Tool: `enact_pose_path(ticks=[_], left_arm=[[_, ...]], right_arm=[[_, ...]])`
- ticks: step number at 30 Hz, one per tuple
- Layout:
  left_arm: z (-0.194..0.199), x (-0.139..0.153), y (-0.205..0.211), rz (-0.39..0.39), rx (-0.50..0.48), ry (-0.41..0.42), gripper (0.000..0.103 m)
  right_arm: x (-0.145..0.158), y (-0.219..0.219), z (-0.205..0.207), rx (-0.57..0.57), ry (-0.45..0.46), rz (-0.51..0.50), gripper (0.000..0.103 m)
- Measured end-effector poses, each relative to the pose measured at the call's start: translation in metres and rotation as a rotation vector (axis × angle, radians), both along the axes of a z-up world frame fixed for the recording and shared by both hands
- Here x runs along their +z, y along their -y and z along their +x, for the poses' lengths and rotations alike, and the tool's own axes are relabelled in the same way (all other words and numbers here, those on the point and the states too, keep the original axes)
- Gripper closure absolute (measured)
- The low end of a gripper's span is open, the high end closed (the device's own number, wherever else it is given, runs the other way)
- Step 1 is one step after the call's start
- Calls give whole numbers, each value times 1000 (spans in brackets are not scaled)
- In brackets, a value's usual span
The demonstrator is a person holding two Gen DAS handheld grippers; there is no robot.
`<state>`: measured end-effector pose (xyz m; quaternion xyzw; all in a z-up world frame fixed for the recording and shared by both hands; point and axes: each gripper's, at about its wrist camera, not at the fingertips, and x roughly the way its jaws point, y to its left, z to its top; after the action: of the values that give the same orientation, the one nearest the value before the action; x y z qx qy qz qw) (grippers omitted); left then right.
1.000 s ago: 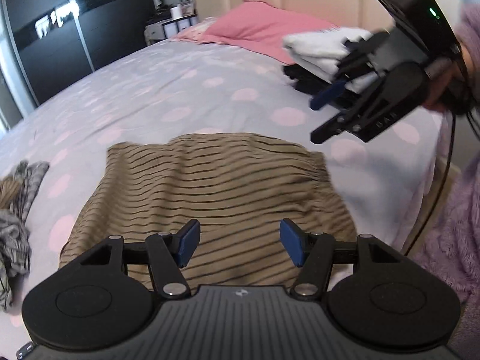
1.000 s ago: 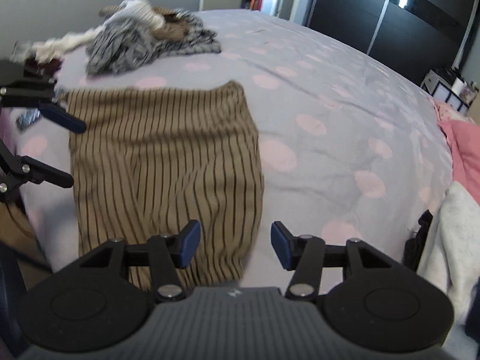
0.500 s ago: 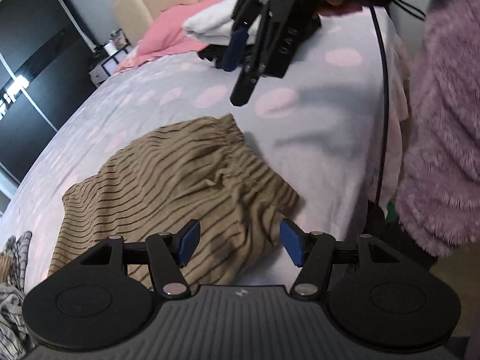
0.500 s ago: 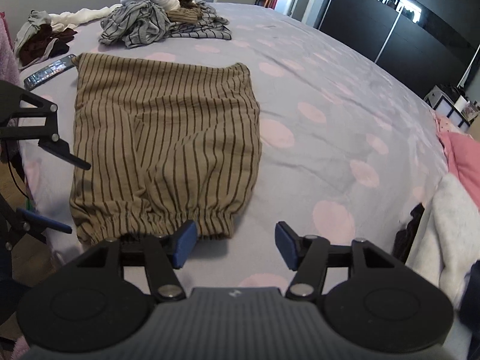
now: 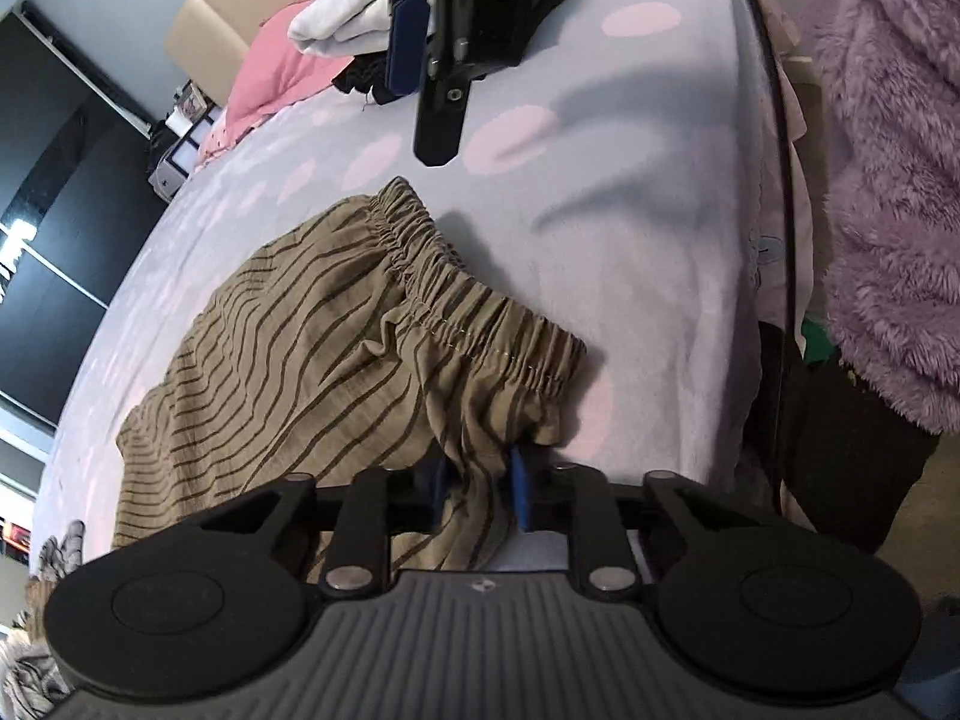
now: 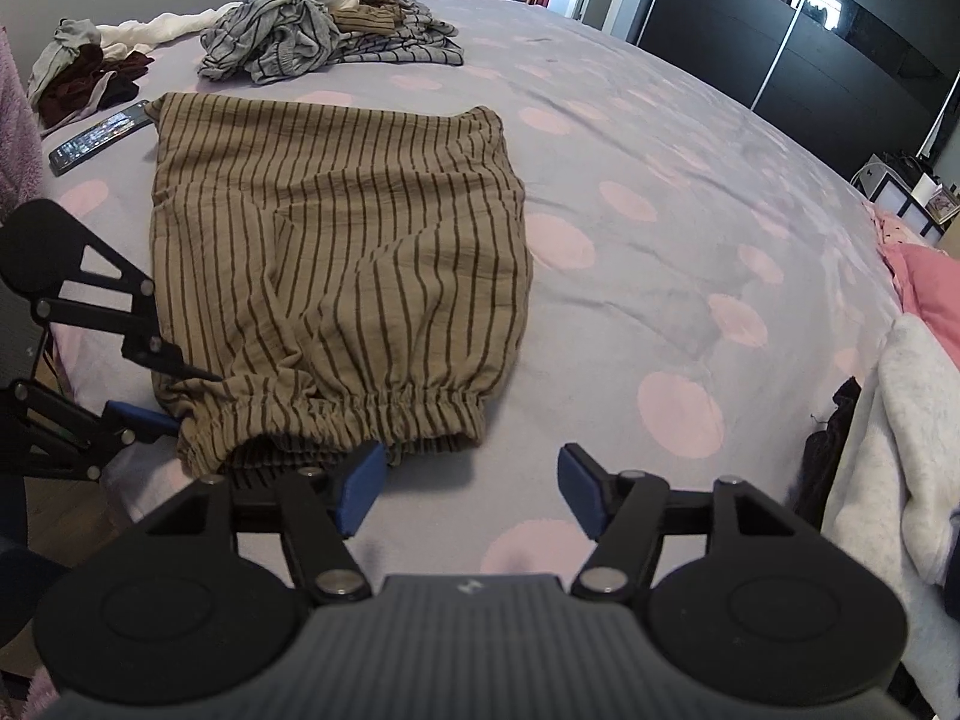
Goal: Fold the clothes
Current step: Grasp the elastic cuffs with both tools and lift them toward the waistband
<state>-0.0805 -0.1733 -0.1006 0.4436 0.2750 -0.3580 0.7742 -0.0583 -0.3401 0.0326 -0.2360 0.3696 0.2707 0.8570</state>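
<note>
Left hand-held gripper [image 5: 480, 489] now closing on striped shorts' [image 6: 336, 252] elastic waistband corner.

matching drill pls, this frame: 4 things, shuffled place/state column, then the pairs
1. left claw
2. right claw
3. striped shorts
4. grey striped pile

a. heaped at the bed's far end
b. jaws closing, brown cloth between them
c. spread flat, elastic waistband nearest
d. jaws opening, nothing between them

Pairs: 1-b, 2-d, 3-c, 4-a
</note>
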Motion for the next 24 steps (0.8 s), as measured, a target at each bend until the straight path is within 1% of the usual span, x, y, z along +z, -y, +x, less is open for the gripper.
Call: enact_pose_path(ticks=[1,3,7,9,11,12,14,15,18,20,24], left_arm=[[3,2,-2,-16,16,-12,93],[11,6,-5,-53,57,-52,96],[32,19,-13,-153,151,-180,98],[44,26,-20,-217,211,-265,99],[57,32,-29,-284,275,-351,99],[61,34,-33,-305,296,-376,99],[70,37,-40,-348,337,-427,99],[72,39,-43,-365,351,-443,99],[74,43,-46,-382,363,-458,100],[76,45,-48,-389,369,-467,100],[78,47,-50,-423,404,-505,100]], right_arm=[[0,-2,-2,15,12,-7,36],[0,-7,-9,62,40,-20,36],[-5,-21,-23,176,61,-68,36],[-11,-30,-30,241,85,-131,35],[-20,-39,-39,313,125,-219,29],[-25,-42,-42,342,144,-261,27],[-35,-49,-47,398,183,-344,26],[-40,-51,-48,423,206,-382,26],[-56,-56,-53,491,273,-485,26],[-66,-59,-53,528,317,-530,26],[-85,-66,-52,606,369,-594,27]])
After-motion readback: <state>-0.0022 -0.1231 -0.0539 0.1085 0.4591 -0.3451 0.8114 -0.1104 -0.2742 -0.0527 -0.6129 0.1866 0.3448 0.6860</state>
